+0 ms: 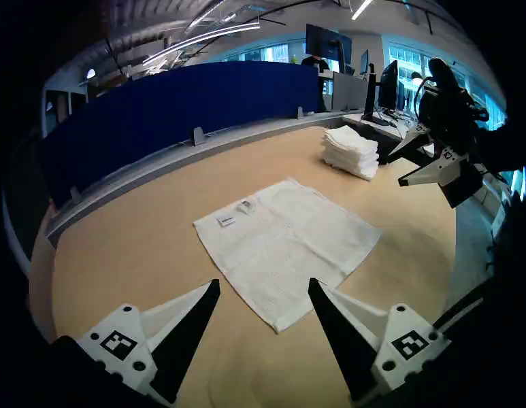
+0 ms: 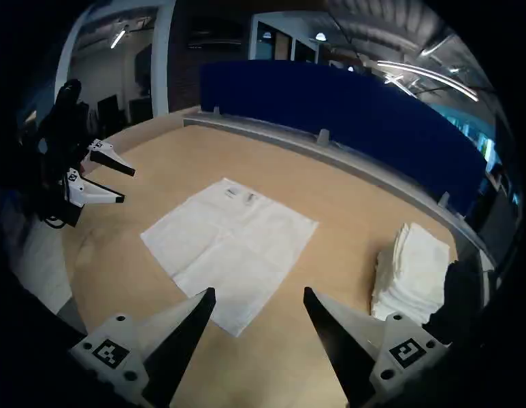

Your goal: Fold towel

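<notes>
Left gripper and right gripper both wide open and empty, white towel spread flat between them.

I see my left gripper's jaws well apart with nothing in them, pointing at one corner of the towel, which lies unfolded in the middle of the wooden table with two small tags at its far edge. My right gripper is opened just as wide, nothing held, facing another corner from the opposite side. A stack of folded towels sits well apart from the spread towel, near the blue partition.
</notes>
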A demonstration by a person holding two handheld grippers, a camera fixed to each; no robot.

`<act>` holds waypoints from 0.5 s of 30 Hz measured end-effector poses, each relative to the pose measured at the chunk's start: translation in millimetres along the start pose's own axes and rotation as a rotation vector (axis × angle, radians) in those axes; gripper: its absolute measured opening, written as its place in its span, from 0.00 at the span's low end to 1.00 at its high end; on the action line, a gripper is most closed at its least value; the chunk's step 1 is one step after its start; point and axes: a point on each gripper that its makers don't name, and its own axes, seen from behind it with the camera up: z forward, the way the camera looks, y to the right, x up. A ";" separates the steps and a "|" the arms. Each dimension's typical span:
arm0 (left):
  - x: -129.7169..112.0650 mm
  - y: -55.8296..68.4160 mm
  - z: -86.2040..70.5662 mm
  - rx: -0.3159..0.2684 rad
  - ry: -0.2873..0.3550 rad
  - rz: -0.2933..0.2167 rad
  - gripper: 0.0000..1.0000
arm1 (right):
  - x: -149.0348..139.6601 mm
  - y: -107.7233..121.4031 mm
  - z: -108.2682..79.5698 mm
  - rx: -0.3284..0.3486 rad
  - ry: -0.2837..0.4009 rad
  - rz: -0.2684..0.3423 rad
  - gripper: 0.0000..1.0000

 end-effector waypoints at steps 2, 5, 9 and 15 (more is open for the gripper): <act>-9.8 2.7 5.8 -0.014 -0.017 0.001 0.97 | -8.4 -2.7 5.4 0.010 -0.015 -0.002 1.00; -27.3 5.6 14.6 -0.026 -0.050 0.011 0.97 | -22.8 -6.5 14.7 0.022 -0.039 -0.008 1.00; -49.1 8.0 24.8 -0.034 -0.091 0.028 0.97 | -41.7 -10.3 26.8 0.026 -0.068 -0.017 1.00; -70.9 13.2 38.4 -0.057 -0.132 0.033 0.97 | -65.0 -18.3 41.3 0.050 -0.111 -0.019 1.00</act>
